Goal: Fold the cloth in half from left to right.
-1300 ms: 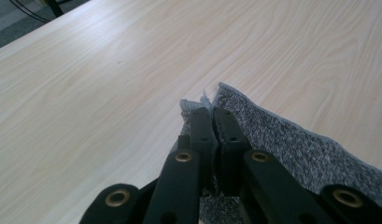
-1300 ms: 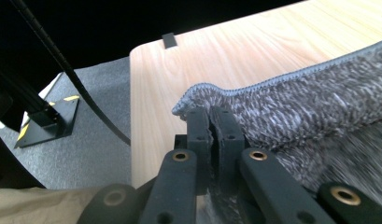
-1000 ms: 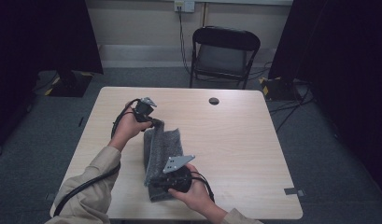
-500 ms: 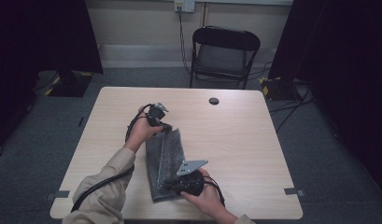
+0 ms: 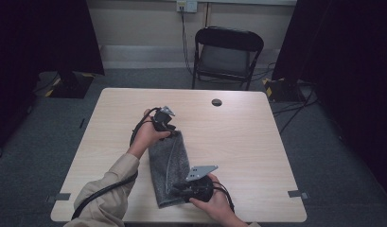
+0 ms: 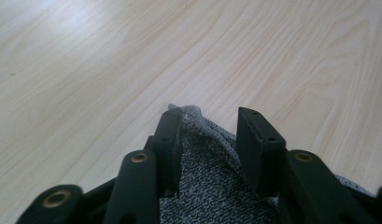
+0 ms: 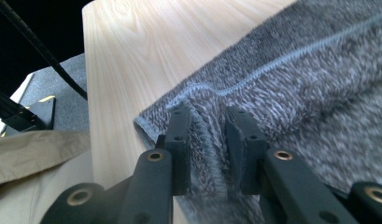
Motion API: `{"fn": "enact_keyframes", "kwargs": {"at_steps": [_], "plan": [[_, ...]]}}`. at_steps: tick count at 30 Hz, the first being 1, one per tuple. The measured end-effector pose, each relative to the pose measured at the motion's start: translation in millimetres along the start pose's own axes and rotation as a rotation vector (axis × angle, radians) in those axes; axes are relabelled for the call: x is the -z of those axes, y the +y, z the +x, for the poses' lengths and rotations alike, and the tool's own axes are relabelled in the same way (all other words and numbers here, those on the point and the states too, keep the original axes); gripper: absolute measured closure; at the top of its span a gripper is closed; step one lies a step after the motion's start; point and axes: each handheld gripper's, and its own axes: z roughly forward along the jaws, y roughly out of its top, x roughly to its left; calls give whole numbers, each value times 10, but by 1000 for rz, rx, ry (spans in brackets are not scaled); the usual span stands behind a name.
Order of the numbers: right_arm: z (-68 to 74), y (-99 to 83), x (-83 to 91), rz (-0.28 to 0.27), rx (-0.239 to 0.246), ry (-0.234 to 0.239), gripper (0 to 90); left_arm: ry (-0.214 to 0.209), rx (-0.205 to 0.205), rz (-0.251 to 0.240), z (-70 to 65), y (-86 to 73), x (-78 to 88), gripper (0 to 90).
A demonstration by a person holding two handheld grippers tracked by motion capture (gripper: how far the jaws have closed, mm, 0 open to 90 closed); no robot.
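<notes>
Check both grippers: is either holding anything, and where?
Neither grips now: the left gripper and right gripper have just been opening, jaws straddling opposite ends of the folded grey knitted towel.

This looks like a recording room or lab set up for filming rather than a home. A plain light-wood desk (image 5: 257, 142) stands alone on grey carpet (image 5: 333, 156), with black curtains (image 5: 39, 38) hanging on both sides. A black folding chair (image 5: 227, 54) sits against a bare wall beneath a power outlet (image 5: 187, 5), cables (image 5: 300, 101) trail over the floor, and strips of tape (image 5: 297, 193) mark the carpet beside the desk.
</notes>
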Motion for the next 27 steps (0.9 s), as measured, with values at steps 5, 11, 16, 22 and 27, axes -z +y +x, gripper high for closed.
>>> {"fn": "enact_keyframes", "kwargs": {"at_steps": [5,11,16,22,27], "plan": [[-24,-83,89,3,-13,-23,627,2,-8,-1,-80,-70,66,492],[-56,-118,168,-1,-25,-45,586,14,-7,-7,-162,-278,200,392],[-78,-120,221,-12,-29,-64,584,7,-26,1,-314,-555,270,386],[-124,-162,201,-4,-21,-70,675,-28,-24,4,-485,-869,272,360],[-134,-178,211,0,-18,-70,789,-5,-30,20,-514,-1031,240,347]]}}
